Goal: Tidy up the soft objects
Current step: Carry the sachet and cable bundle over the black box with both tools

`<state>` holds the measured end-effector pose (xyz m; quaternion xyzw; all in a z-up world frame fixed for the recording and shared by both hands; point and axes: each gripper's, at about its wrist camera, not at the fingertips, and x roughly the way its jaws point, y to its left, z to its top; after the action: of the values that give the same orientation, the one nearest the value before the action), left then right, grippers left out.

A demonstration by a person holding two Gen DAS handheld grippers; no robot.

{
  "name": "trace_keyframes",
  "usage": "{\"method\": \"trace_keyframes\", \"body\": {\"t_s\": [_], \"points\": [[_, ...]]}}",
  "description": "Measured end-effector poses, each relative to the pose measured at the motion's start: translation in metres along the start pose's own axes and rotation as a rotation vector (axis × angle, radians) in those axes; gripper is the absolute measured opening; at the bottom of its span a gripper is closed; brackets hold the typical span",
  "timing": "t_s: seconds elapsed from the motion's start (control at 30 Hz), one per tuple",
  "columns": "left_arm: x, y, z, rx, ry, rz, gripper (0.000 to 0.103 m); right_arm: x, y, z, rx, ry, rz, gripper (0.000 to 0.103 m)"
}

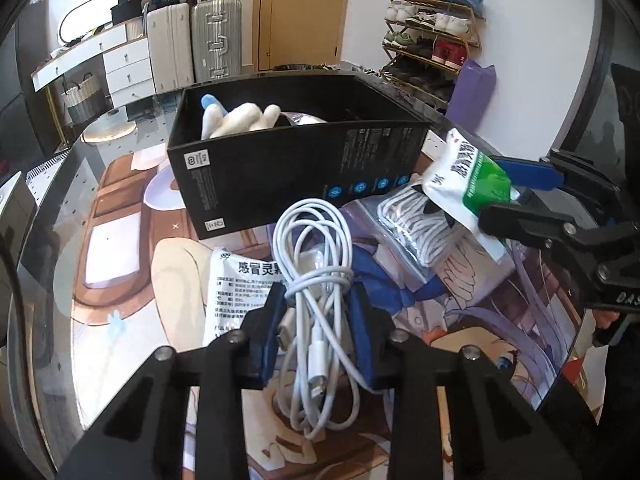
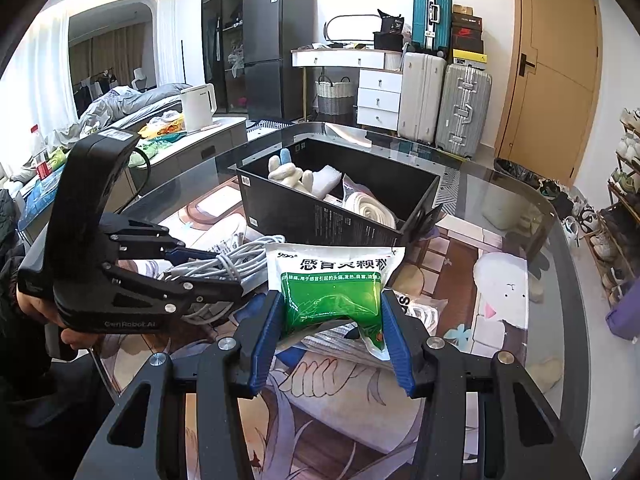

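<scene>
My left gripper [image 1: 318, 300] is shut on a bundle of white cable [image 1: 316, 264], held just above the table in front of the black box [image 1: 280, 168]. It also shows in the right wrist view [image 2: 236, 276], with the cable [image 2: 240, 260] in it. My right gripper [image 2: 330, 312] is shut on a green and white medicine sachet [image 2: 332, 284], held up near the box's [image 2: 360, 228] front corner; the sachet also shows in the left wrist view [image 1: 464, 180]. The box holds white gloves [image 1: 236, 116], a white roll [image 2: 370, 204] and other soft items.
A second sachet [image 1: 244, 284] lies flat on the table under my left gripper. A clear zip bag of white cord [image 1: 416, 220] lies to the right of it. The glass table [image 2: 520, 216] has a picture mat. Suitcases, drawers and a shoe rack stand behind.
</scene>
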<state>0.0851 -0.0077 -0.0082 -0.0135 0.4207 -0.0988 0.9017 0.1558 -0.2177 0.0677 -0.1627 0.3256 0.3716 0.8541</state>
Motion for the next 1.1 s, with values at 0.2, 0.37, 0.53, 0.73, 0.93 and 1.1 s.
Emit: {"method": "trace_keyframes", "body": {"t_s": [0.2,0.37,0.53,0.73,0.93,1.1], "points": [[-0.013,-0.003,0.0,0.003,-0.035,0.004,0.03,-0.007,-0.001,0.001,0.004,-0.027,0.0,0.048],[-0.031,-0.001,0.004,0.001,-0.088,0.008,0.03,-0.011,0.0,0.003,-0.001,-0.05,0.006,0.048],[-0.045,0.005,0.013,-0.009,-0.136,0.013,0.03,-0.011,0.003,0.006,-0.007,-0.057,0.006,0.048],[-0.06,0.008,0.035,-0.008,-0.184,0.023,0.031,-0.012,-0.002,0.016,0.022,-0.077,-0.013,0.048],[-0.064,0.021,0.053,-0.015,-0.208,0.032,0.031,-0.011,-0.016,0.029,0.105,-0.098,0.006,0.048],[-0.058,0.034,0.066,-0.035,-0.216,0.037,0.031,-0.008,-0.021,0.043,0.115,-0.113,-0.025,0.048]]}}
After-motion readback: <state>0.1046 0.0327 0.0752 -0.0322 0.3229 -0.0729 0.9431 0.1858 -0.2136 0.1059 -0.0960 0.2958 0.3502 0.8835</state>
